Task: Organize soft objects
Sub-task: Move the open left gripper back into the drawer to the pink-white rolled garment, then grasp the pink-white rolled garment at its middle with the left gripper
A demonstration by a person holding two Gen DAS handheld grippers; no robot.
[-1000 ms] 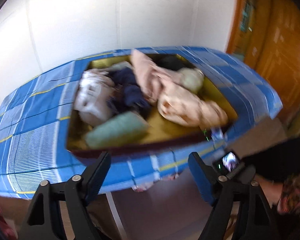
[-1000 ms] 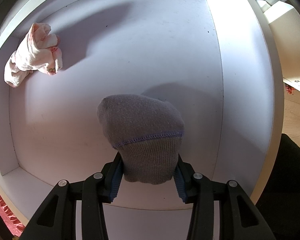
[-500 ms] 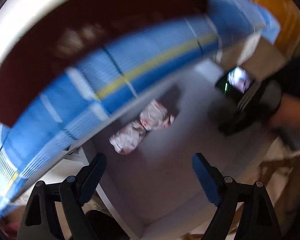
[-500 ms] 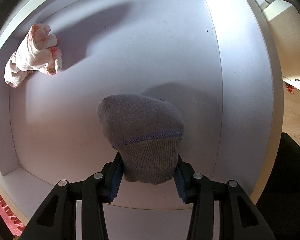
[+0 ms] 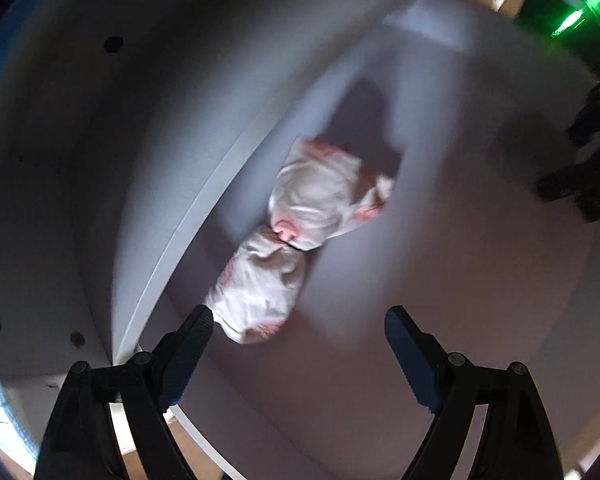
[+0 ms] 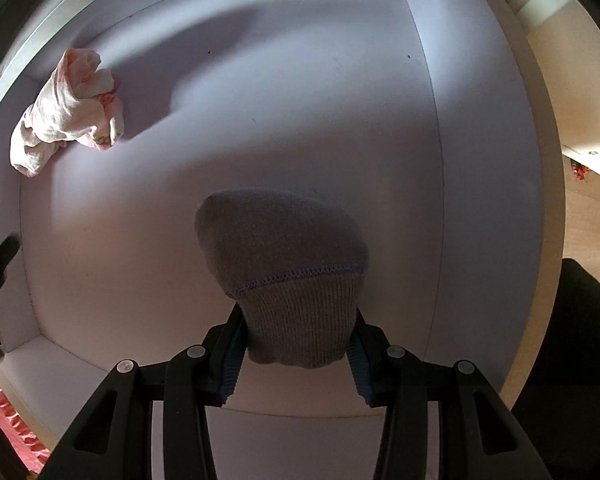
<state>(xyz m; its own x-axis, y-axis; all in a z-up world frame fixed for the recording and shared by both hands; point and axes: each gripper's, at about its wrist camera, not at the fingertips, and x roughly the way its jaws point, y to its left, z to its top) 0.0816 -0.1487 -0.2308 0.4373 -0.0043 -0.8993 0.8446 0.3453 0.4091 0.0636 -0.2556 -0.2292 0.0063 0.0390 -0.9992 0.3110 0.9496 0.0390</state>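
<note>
Grey knitted sock bundle (image 6: 284, 276): light, soft, squashy, clamped at its ribbed cuff in right gripper (image 6: 296, 354); left gripper (image 5: 300, 354) spread wide, empty, over white-and-pink sock bundle (image 5: 300, 236).

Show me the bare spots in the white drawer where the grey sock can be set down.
The white drawer floor is bare ahead of the grey sock held in the right gripper, out to the back wall and right wall. Only the far left corner is taken, by the pink-white cloth bundle, with the open left gripper hanging near it.
</note>
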